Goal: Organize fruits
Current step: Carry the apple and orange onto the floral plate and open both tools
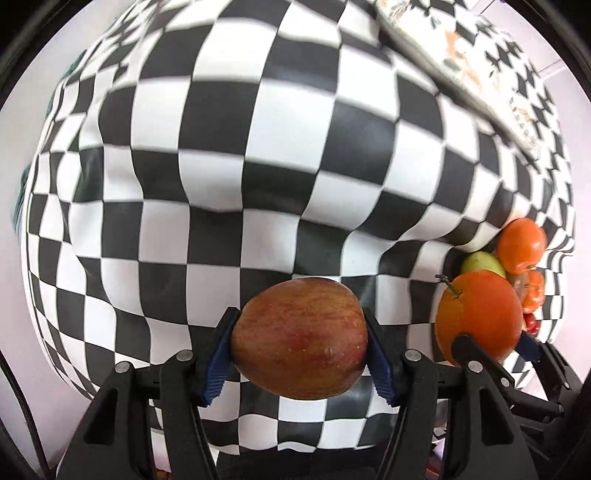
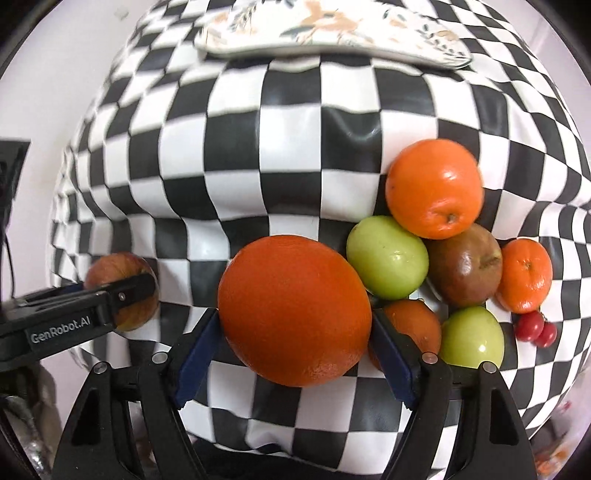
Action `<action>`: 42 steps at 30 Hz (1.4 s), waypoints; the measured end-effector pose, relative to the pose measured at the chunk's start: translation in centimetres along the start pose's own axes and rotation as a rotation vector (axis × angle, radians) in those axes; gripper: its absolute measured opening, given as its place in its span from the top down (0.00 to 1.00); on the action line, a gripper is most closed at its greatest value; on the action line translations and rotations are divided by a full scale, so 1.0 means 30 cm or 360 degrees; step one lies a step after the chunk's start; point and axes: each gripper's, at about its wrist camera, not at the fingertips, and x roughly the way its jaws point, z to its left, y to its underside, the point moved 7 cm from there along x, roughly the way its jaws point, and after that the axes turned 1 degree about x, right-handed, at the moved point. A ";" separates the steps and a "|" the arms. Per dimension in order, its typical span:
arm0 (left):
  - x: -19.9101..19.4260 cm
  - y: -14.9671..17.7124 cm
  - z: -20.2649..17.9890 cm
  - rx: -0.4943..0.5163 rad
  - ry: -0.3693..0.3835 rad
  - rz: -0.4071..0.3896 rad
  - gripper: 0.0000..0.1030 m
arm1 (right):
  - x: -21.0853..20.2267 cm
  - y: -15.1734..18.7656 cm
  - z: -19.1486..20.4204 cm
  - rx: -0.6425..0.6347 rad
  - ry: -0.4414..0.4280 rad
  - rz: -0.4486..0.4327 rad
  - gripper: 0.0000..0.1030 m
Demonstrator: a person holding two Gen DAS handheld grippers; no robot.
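Note:
My left gripper point(image 1: 299, 350) is shut on a red-yellow apple point(image 1: 300, 338) above the checkered cloth; it also shows at the left of the right wrist view point(image 2: 123, 290). My right gripper point(image 2: 295, 332) is shut on a large orange point(image 2: 294, 311), which shows at the right of the left wrist view point(image 1: 480, 317). A fruit pile lies right of it: an orange point(image 2: 435, 188), a green apple point(image 2: 388, 257), a dark red apple point(image 2: 466, 265), a small mandarin point(image 2: 525, 275), another green apple point(image 2: 472, 336), a partly hidden orange point(image 2: 417, 325) and red cherries point(image 2: 535, 331).
The black-and-white checkered cloth point(image 2: 295, 140) covers the table. A floral tray point(image 2: 332, 33) lies at the far edge; it shows at the top right of the left wrist view point(image 1: 461, 62). The table edge curves around both views.

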 end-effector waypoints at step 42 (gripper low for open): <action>-0.085 -0.968 -0.384 0.0150 -0.0022 -0.0011 0.12 | -0.153 -1.023 -0.421 0.0180 -0.0094 -0.0060 0.06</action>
